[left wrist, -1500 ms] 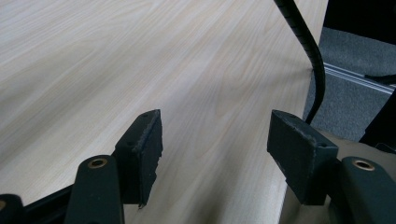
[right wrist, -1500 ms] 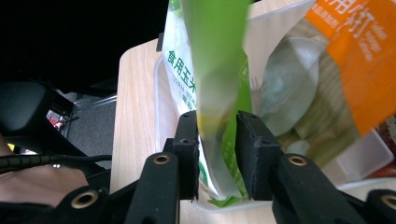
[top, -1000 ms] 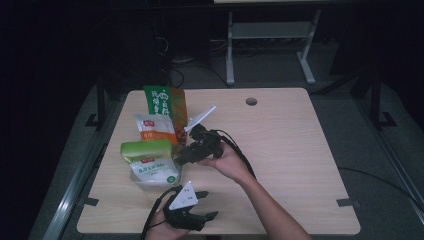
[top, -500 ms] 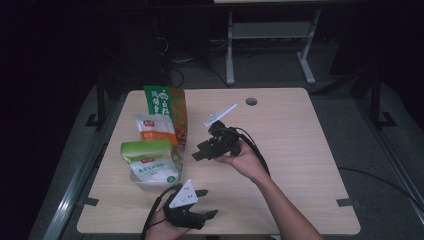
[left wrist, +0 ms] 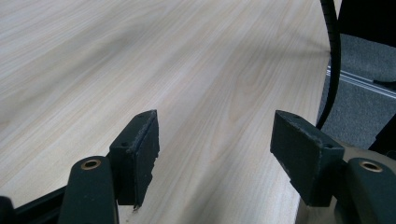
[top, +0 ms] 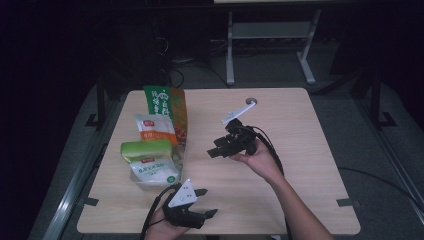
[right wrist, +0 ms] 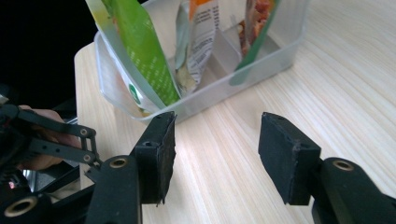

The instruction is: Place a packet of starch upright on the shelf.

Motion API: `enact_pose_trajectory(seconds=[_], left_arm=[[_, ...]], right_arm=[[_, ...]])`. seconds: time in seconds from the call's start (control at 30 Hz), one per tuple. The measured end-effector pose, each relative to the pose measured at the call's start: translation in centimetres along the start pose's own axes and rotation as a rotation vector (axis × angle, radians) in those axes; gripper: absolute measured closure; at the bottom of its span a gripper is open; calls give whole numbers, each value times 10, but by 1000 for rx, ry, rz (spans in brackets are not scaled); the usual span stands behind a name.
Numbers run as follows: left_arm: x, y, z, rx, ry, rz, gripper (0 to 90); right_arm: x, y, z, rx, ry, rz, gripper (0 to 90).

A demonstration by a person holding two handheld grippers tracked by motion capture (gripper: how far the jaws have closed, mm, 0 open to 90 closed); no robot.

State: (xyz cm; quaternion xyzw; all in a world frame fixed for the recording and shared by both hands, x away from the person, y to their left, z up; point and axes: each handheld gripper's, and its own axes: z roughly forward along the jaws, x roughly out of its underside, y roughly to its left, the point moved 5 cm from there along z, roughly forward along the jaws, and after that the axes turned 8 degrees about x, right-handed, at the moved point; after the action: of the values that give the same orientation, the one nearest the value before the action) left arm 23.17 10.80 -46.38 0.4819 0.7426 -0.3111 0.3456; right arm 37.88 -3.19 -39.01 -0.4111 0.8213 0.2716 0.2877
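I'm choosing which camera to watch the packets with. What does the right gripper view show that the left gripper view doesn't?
The right gripper view shows the clear plastic box with its dividers, the green packet, the white packet and a third packet standing inside, plus the left gripper at the edge. The left gripper view instead shows a black cable and grey floor past the table edge. Both show bare wooden table and open jaws with nothing between them.
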Motion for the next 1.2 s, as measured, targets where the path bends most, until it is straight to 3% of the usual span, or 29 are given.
enact_pose_trajectory(seconds=[1.2], left_arm=[[0, 4, -2, -6, -10, -9, 308]], right_arm=[[56, -39, -43, 112, 18, 111, 371]])
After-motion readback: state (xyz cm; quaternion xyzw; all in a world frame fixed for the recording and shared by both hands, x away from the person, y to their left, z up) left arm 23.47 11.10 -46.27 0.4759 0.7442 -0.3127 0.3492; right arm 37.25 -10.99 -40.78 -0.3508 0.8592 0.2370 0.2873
